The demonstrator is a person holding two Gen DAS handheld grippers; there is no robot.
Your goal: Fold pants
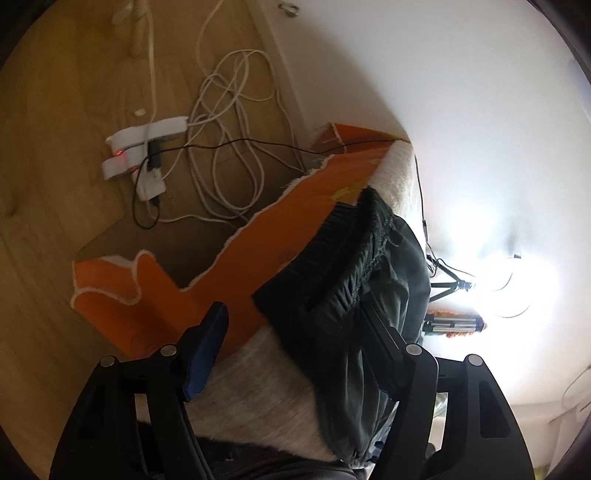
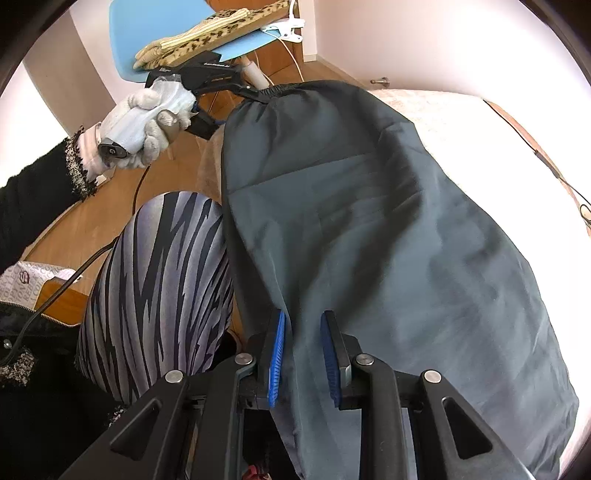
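Right gripper [image 2: 303, 354]: seen at the bottom centre of the right wrist view, its black jaws with blue pads are narrowly parted and closed on a fold of cloth; the near end appears to be held so the garment stays taut.

Pants [image 2: 369, 221]: dark grey-green, thin woven trousers with a ribbed elastic waistband are spread from the bottom of the frame toward the upper centre, draped over a pale fuzzy cover.

Left gripper [image 1: 291, 332]: in the left wrist view its jaws stand wide apart. The blue left pad is clear of the cloth over the pale cover; the right finger is lying against or under the waistband. No pinch is shown, so the cloth is judged released or not yet clamped.

Waistband [image 1: 351, 251]: bunched at centre right of the left wrist view, placed at the far edge, probably as the end laid down by a fold.

Gloved hand [image 2: 147, 114]: at the upper left of the right wrist view, wrapped round the left gripper's handle.

Orange mat [image 1: 229, 266]: a flat, ragged-edged sheet is seen beneath the cover's edge.

White cables and power strips [image 1: 147, 147]: left on the wooden floor, upper left.

Blue chair [image 2: 177, 29]: top of the frame, stacked with leopard-print cloth.
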